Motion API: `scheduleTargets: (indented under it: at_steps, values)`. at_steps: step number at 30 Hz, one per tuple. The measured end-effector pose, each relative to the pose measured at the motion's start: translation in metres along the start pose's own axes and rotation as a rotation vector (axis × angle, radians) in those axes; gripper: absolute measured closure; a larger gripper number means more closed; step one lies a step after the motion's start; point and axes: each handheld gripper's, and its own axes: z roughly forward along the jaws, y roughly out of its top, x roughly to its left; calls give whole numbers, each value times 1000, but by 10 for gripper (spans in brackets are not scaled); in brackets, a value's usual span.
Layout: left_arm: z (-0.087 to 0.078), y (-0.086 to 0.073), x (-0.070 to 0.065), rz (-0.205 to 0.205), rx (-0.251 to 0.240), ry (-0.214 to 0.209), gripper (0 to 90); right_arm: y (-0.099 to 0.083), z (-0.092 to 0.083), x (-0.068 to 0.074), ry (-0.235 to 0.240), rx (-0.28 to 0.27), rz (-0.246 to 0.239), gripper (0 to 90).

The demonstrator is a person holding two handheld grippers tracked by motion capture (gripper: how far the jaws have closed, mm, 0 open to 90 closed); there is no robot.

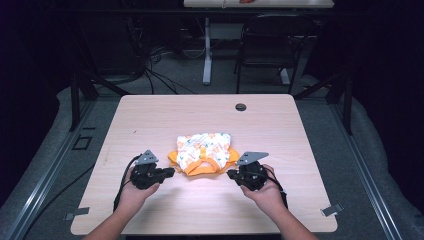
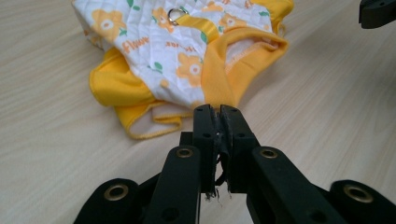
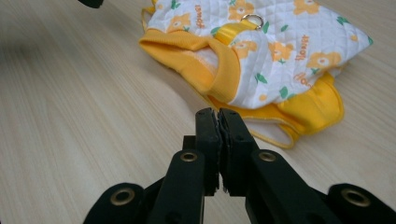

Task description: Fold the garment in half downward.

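table (image 1: 150, 120): pale wood, the biggest thing here; a dark grommet (image 1: 241, 107) sits near its far edge, right of centre.

garment (image 1: 203, 153): a small quilted piece, white with orange flowers and yellow-orange ribbed trim, lying folded near the table's middle, a little toward the near side, between the two grippers and apart from both.

handling: it looks light, soft and limp (it will sag and unfold if lifted by one corner). The quilted body seems a bit thicker than the trim. Not fragile, not slippery on the wood by the look of it.

where to grip: the ribbed yellow hems at the near left and near right corners look best, one per gripper, so the cloth hangs evenly. The metal ring (image 2: 176, 15) on its yellow strap is too small and hard to pinch well.

left hand: forearm comes in from the near edge, gripper held low over the table, pointing right toward the garment's near left corner.

right hand: mirrors it, pointing left toward the near right corner.

left gripper (image 2: 220, 109): jaws nearly together, a thin slit between the pads, nothing held; tips stop just short of the yellow hem.

right gripper (image 3: 218, 112): jaws likewise a crack apart, empty, close to the hem but not touching.
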Motion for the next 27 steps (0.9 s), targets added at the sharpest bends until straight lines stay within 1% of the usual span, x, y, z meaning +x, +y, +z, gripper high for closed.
scheduleTargets:
  at_steps: [1, 2, 4, 6, 7, 8, 9, 11, 12, 14, 15, 16, 18, 20, 21, 23, 24, 26, 27]
  values:
    - [-2, -3, 0, 0, -3, 0, 852, -3, -2, 1, -6, -2, -4, 862]
    - [-4, -6, -1, -11, -7, -4, 849, -6, -3, 2, -11, -2, -10, 860]
    - [-7, -12, -2, -18, -12, -9, 844, -13, -5, 4, -10, -3, -2, 856]
    - [-11, -17, -3, -16, -9, -12, 834, -21, -5, 6, -10, -6, 5, 852]
    - [-12, -20, -4, -15, -16, -10, 829, -25, -6, 8, -12, 0, 1, 848]
    - [-12, -22, -5, -9, -17, -16, 824, -29, -5, 10, -15, -2, 0, 846]
    - [-13, -25, -6, -7, -12, -18, 819, -32, -6, 11, -18, 5, -11, 844]
    - [-14, -31, -8, -3, -6, -8, 817, -38, -5, 15, -21, 0, -9, 841]
    - [-14, -34, -8, -1, -7, -10, 817, -41, -5, 17, -20, 3, -15, 841]
    - [-13, -41, -9, -4, -7, -20, 815, -46, -3, 19, -18, 1, -10, 840]
    - [-12, -44, -9, 0, -8, -23, 812, -47, -3, 20, -14, 2, -8, 837]
    - [-12, -46, -9, -8, -7, -23, 810, -48, -3, 20, -8, -5, -4, 833]
    - [-13, -48, -9, -5, -10, -14, 802, -50, -2, 21, -3, -20, 0, 819]
    - [-14, -48, -7, 11, -12, 1, 800, -52, -1, 22, -5, -34, 12, 816]
    - [-14, -49, -7, 3, -20, 8, 800, -52, 0, 22, -4, -33, 11, 814]
    - [-13, -51, -5, 6, -13, 15, 798, -53, 1, 23, -2, -35, 5, 805]
    - [-13, -52, -5, -3, -16, 14, 793, -54, 1, 23, -6, -36, 2, 796]
    - [-12, -52, -5, -6, -13, 16, 777, -55, 1, 22, -11, -38, -4, 774]
    - [-11, -54, -4, -15, -19, 15, 764, -56, 2, 22, -18, -41, -8, 753]
